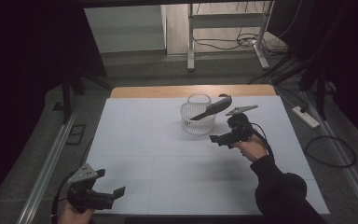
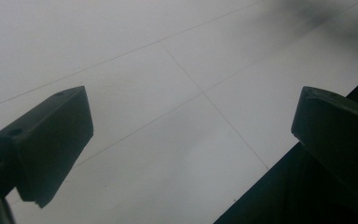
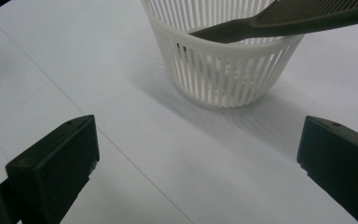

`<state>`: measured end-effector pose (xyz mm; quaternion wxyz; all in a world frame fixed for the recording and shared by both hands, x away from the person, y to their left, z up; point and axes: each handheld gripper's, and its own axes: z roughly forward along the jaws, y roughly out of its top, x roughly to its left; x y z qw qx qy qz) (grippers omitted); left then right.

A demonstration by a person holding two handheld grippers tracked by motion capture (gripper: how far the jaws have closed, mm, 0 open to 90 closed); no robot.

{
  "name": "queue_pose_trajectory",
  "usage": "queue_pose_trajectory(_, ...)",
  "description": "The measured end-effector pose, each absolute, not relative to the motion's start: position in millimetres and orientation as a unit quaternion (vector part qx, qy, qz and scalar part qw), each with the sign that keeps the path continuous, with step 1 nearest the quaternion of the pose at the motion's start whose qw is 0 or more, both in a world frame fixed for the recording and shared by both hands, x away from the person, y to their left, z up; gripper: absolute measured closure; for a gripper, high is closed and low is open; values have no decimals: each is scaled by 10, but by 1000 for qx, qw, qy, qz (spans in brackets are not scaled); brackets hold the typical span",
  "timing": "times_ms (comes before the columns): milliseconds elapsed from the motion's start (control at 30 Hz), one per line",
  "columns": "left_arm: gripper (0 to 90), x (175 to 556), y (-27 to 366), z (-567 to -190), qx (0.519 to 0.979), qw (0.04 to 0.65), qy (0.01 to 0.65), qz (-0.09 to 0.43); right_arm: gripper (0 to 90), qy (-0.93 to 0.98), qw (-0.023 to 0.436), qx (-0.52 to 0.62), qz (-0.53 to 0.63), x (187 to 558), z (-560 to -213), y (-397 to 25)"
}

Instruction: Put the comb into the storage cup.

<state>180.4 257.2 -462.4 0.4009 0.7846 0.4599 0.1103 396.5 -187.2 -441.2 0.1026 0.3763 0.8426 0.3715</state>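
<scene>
In the high view, a white slatted basket (image 1: 198,115) stands on the white table (image 1: 158,158) at about one o'clock from the table's middle, well back toward the far edge. A dark comb (image 1: 210,108) lies slanted across the basket, one end down inside it and the other end sticking out over the rim toward two o'clock. The right gripper (image 1: 220,139) sits just beside the basket at its five o'clock, apart from it, held by a hand (image 1: 250,148) in a dark sleeve (image 1: 279,186); its jaws point toward nine o'clock and stand spread with nothing between them. The left gripper (image 1: 109,184) is at the table's near left corner, around seven o'clock, well apart from the basket, its jaws spread and empty.

In the left gripper view, the left gripper (image 2: 191,144) has its two black jaws wide apart, one at nine o'clock and one at three o'clock, with bare white table (image 2: 168,70) between them. The table's edge cuts across at five o'clock.

In the right gripper view, the right gripper (image 3: 198,158) shows its jaws spread wide at eight and four o'clock, gripping nothing. The basket (image 3: 223,74) stands at twelve o'clock beyond them, not touching either jaw. The comb (image 3: 279,21) rests on the basket's rim, its narrow end reaching in toward eleven o'clock and its toothed part running off at one o'clock.
</scene>
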Motion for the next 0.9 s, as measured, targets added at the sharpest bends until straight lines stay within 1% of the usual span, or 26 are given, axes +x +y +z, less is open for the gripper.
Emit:
queue_pose_trajectory(500,0,1807,2573,-4624,785,402,460,109,0,853,116,357,363,3806,-4388,-1872)
queue_pose_trajectory(767,0,1807,2572,-4624,784,402,460,109,0,852,111,358,366,3739,-4369,-1911)
queue_pose_trajectory(900,0,1807,2574,-4623,784,402,460,109,0,852,121,355,365,3700,-4360,-1929)
